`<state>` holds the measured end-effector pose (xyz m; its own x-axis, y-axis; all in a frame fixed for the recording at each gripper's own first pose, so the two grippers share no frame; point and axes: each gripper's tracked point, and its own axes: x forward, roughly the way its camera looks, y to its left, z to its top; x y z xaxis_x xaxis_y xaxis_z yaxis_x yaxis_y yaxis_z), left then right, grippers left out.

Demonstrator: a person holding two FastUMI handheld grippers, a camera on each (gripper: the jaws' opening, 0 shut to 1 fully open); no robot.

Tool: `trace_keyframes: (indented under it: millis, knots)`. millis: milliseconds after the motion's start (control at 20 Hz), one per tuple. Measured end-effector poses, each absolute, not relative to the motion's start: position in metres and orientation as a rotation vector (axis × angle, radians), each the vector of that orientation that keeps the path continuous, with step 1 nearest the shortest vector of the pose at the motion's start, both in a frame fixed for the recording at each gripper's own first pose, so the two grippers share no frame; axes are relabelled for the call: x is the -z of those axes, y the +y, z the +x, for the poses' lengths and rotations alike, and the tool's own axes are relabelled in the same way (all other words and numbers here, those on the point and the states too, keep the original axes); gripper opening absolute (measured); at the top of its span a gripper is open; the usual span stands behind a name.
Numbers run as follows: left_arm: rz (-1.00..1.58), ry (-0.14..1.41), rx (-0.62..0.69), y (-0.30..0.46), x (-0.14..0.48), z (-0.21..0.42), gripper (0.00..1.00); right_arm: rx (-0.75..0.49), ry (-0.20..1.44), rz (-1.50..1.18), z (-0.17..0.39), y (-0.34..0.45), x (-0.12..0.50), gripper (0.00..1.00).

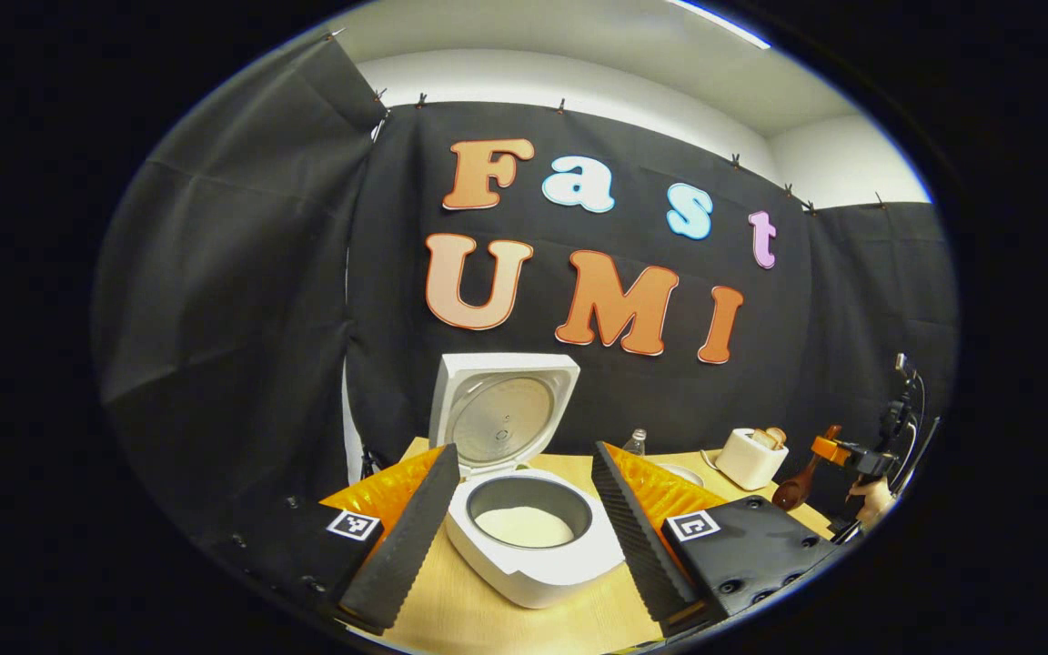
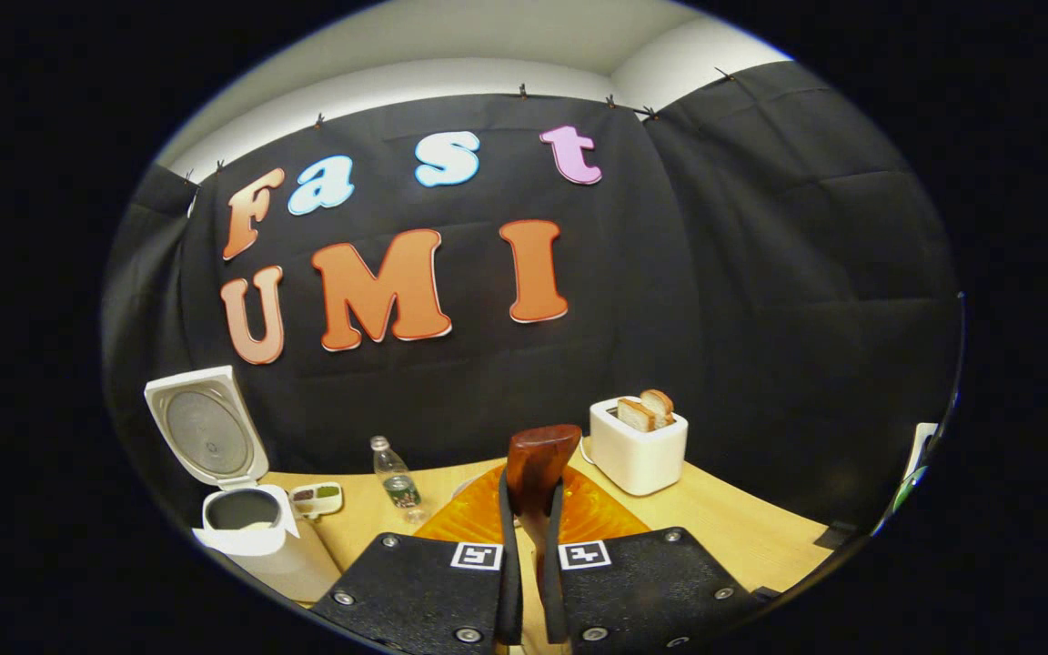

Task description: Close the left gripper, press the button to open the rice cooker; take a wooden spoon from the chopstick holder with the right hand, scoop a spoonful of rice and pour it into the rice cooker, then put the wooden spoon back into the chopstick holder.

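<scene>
Your right tool (image 2: 531,546) is clamped on the wooden spoon (image 2: 538,464), bowl up and ahead of the fingers. Keep it level and move slowly toward the rice cooker (image 2: 246,528), which stands lid-up at the table's (image 2: 742,528) left (rice already shows inside). Your left tool (image 1: 524,518) hangs open over its pot (image 1: 529,537); draw it aside.

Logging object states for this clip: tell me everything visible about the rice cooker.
The rice cooker is a white, rounded-square appliance, apparently plastic, standing on the wooden table. Its hinged lid stands upright and open, showing a round metallic inner plate. The dark inner pot holds a pale layer, probably rice. In the left gripper view it sits between the left gripper's spread fingers, untouched.
</scene>
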<state>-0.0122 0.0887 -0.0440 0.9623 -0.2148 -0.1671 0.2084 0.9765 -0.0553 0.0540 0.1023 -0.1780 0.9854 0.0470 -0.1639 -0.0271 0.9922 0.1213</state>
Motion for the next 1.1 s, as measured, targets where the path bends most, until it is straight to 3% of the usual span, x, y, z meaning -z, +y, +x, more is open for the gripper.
trace_keyframes:
  millis: [600, 750, 950, 1000, 1050, 1100]
  knots:
    - [0.005, 0.163, 0.103, 0.043, 0.028, -0.041, 1.0, -0.115, 0.405, 0.186, 0.077, 0.093, 0.324, 0.13]
    - [0.008, 0.155, 0.097, 0.032, 0.022, -0.037, 1.0, -0.114, 0.413, 0.217, 0.075, 0.088, 0.322, 0.17]
    - [-0.006, 0.137, 0.108, 0.014, 0.014, -0.016, 1.0, -0.095, 0.435, 0.163, 0.061, 0.07, 0.322, 0.28]
    - [-0.006, 0.134, 0.11, 0.012, 0.013, -0.01, 1.0, -0.086, 0.442, 0.155, 0.056, 0.065, 0.32, 0.4]
    - [-0.003, 0.135, 0.113, 0.009, 0.012, -0.003, 1.0, -0.073, 0.455, 0.16, 0.052, 0.06, 0.317, 0.45]
    - [0.0, 0.131, 0.115, 0.006, 0.011, 0.004, 0.99, -0.072, 0.458, 0.188, 0.046, 0.058, 0.31, 0.61]
